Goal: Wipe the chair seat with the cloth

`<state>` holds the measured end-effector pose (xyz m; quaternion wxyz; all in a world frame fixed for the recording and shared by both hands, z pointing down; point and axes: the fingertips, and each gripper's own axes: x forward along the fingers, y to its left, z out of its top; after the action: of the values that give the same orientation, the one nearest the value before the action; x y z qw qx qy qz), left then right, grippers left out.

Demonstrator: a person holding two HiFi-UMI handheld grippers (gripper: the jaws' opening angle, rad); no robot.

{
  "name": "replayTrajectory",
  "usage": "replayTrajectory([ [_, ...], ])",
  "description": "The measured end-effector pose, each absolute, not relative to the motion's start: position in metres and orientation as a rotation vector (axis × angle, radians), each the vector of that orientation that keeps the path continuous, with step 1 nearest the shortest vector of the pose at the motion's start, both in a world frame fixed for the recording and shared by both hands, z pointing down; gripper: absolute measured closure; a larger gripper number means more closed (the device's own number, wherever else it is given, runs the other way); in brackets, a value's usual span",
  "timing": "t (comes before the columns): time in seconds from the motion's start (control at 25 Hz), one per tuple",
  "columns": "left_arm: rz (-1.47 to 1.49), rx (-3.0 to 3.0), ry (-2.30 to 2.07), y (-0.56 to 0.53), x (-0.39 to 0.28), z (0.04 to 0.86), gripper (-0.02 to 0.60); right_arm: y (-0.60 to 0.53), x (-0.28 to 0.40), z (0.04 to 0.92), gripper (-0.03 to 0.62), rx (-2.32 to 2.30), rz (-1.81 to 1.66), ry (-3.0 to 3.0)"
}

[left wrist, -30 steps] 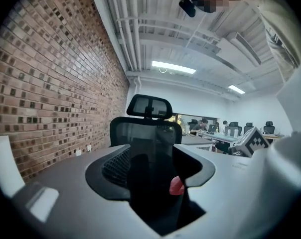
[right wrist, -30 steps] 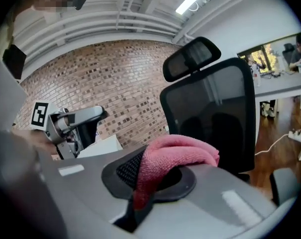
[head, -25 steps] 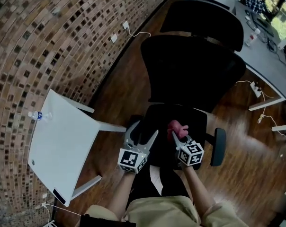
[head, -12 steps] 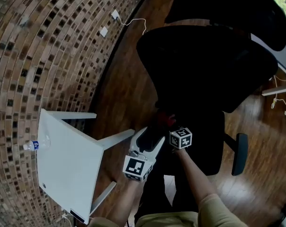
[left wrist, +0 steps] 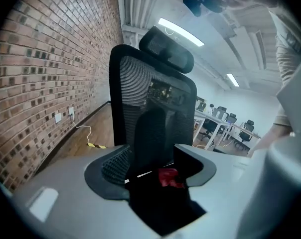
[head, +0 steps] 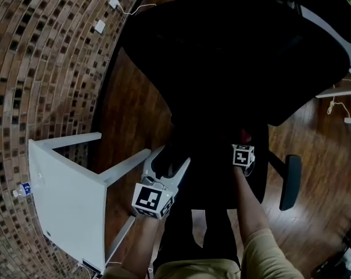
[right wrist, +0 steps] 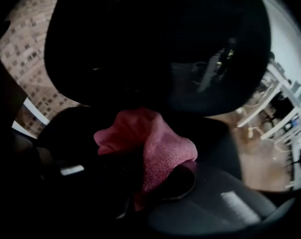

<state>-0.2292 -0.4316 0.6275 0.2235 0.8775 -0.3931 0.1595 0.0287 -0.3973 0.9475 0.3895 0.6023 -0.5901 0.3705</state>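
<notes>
The black office chair fills the head view, its seat (head: 216, 176) under both grippers and its tall backrest (head: 233, 57) beyond. My right gripper (right wrist: 140, 176) is shut on a pink-red cloth (right wrist: 158, 141) that bulges out past the jaws, down at the seat near the backrest. In the head view only its marker cube (head: 243, 154) and a bit of the cloth (head: 245, 136) show. My left gripper (head: 168, 163) is open and holds nothing, over the seat's left front edge. From the left gripper view the cloth (left wrist: 169, 177) lies ahead between the jaws, with the mesh backrest (left wrist: 150, 103) upright behind.
A white table (head: 71, 208) stands close on the left, a water bottle (head: 21, 189) by its far side. The brick wall (head: 42, 68) carries sockets (head: 100, 26). The chair's right armrest (head: 290, 182) juts out. Desk legs and cables (head: 338, 106) are at the right.
The right gripper with the cloth has travelled across the seat to the right and toward the backrest. The head camera has leaned in over the chair. The left gripper stays open near the seat's left edge.
</notes>
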Motion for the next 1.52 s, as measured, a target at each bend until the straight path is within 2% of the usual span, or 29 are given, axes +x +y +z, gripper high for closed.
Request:
replayTrajectory([
  [0.12,0.412,2.418,-1.060,-0.427,-0.215,0.625,0.321,-0.378,0.140,0.931,0.577,1.638,0.855,-1.296],
  [0.24,0.356,2.405,-1.063,-0.425,-0.209,0.616,0.322,-0.371,0.164,0.925,0.577,1.675,0.839,-1.280],
  [0.36,0.354,2.386,-1.081,-0.423,-0.212,0.617,0.321,-0.385,0.070,0.922,0.577,1.657,0.989,-1.573],
  [0.52,0.349,2.360,-1.142,-0.424,-0.233,0.611,0.324,-0.393,-0.162,0.897,0.577,1.226,1.198,-2.110],
  [0.6,0.361,2.368,-1.149,-0.421,-0.243,0.608,0.325,-0.391,-0.253,0.885,0.577,1.015,1.248,-2.278],
  [0.68,0.384,2.377,-1.153,-0.416,-0.254,0.608,0.325,-0.393,-0.301,0.885,0.577,0.901,1.235,-2.341],
  [0.76,0.406,2.378,-1.172,-0.413,-0.264,0.608,0.325,-0.399,-0.313,0.895,0.577,0.876,1.181,-2.326],
  [0.84,0.409,2.365,-1.190,-0.412,-0.271,0.613,0.325,-0.406,-0.292,0.908,0.579,0.925,1.103,-2.251],
  [0.92,0.403,2.344,-1.192,-0.410,-0.271,0.620,0.325,-0.410,-0.235,0.924,0.579,1.047,1.014,-2.112],
  [1.08,0.387,2.337,-1.163,-0.408,-0.258,0.628,0.325,-0.388,-0.028,0.952,0.579,1.433,0.989,-1.636],
  [1.16,0.373,2.348,-1.141,-0.408,-0.248,0.626,0.325,-0.366,0.078,0.940,0.580,1.583,0.861,-1.369],
  [1.28,0.349,2.364,-1.120,-0.409,-0.237,0.622,0.325,-0.340,0.172,0.918,0.580,1.715,0.788,-1.136],
  [1.4,0.347,2.359,-1.129,-0.410,-0.238,0.621,0.327,-0.346,0.150,0.920,0.580,1.736,0.876,-1.258],
  [1.52,0.351,2.352,-1.148,-0.411,-0.243,0.619,0.327,-0.369,0.031,0.917,0.580,1.607,1.004,-1.651],
])
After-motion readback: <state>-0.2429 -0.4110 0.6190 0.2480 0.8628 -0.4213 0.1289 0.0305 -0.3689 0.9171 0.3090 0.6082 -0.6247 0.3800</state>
